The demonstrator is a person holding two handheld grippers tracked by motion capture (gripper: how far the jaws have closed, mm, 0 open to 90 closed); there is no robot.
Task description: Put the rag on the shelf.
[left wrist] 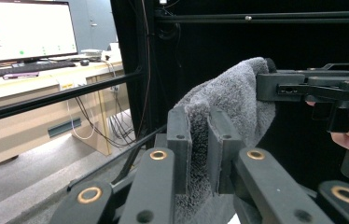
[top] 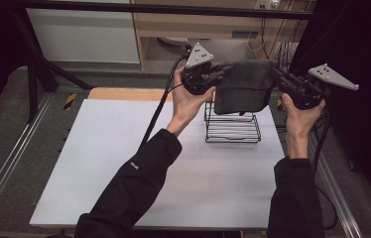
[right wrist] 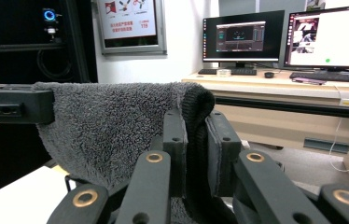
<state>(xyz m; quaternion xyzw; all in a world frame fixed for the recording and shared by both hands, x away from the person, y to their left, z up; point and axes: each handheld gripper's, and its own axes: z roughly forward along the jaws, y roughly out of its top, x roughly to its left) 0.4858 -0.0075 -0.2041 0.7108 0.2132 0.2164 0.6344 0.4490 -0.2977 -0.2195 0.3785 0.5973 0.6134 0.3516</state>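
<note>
A dark grey towel (top: 243, 87) hangs stretched between my two grippers, above a black wire rack (top: 232, 124) on the white table (top: 124, 163). My left gripper (top: 228, 68) is shut on the towel's left top corner; in the left gripper view the towel (left wrist: 228, 102) sits pinched between the jaws of that gripper (left wrist: 199, 140). My right gripper (top: 275, 72) is shut on the right top corner, and the right gripper view has the towel (right wrist: 112, 126) folded into the jaws of that gripper (right wrist: 196, 140). The towel's lower edge hangs just over the rack's top.
The rack stands at the table's far right part. A wooden strip (top: 129, 94) borders the table's far edge. A black frame bar (top: 173, 9) crosses overhead at the back. Desks with monitors (right wrist: 324, 35) stand beyond the work area.
</note>
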